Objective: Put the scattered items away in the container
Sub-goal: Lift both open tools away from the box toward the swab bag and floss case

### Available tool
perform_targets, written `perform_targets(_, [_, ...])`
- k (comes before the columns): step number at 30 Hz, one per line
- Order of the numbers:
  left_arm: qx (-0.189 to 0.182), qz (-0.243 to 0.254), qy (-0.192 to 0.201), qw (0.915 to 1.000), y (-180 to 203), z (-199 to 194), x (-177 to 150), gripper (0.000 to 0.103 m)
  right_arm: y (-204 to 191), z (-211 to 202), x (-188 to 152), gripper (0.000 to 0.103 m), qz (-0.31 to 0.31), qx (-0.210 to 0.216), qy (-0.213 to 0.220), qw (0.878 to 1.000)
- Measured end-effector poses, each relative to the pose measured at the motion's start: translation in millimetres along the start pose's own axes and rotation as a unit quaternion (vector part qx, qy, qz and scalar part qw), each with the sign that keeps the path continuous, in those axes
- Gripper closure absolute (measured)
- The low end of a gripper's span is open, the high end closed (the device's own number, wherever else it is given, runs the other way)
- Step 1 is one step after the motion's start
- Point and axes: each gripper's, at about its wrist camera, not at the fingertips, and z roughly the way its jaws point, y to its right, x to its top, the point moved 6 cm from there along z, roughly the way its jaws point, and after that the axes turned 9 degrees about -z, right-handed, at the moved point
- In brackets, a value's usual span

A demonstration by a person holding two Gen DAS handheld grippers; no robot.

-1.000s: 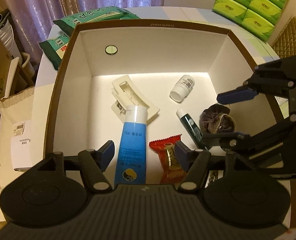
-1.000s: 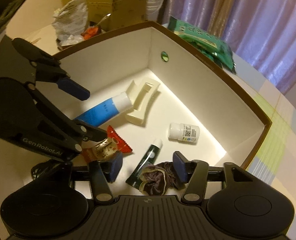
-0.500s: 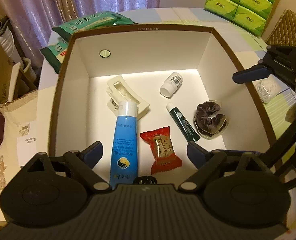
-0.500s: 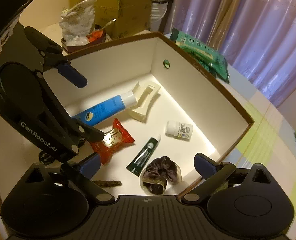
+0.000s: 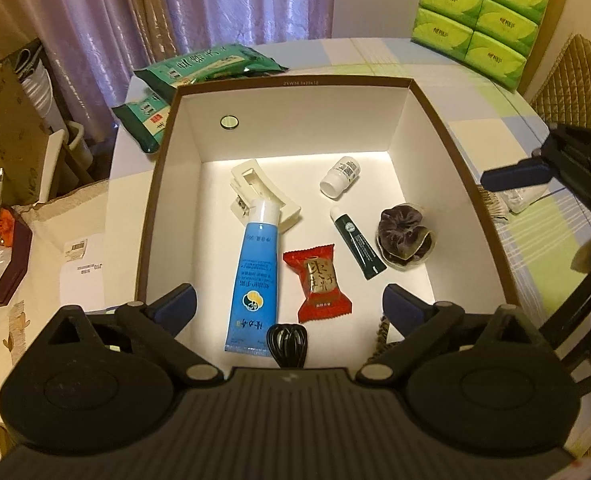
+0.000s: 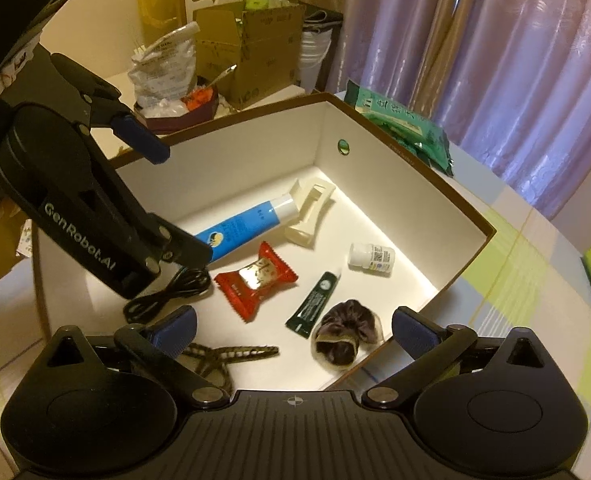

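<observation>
Black cable [image 6: 167, 292] half behind hand-held gripper [image 6: 167, 204]

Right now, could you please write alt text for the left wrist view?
An open hand-held gripper hovers over a brown-rimmed white box holding a blue tube, red candy, green tube, white bottle, cream hair claw and dark scrunchie.
</observation>
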Motion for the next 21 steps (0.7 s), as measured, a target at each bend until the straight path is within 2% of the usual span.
perform_targets(21, [0.014,-0.017,0.035,0.9992,19.3,-57.4,-38.0,0.004,-41.0,-56.6,-23.8,0.002,0.009,0.011,0.037,0.999])
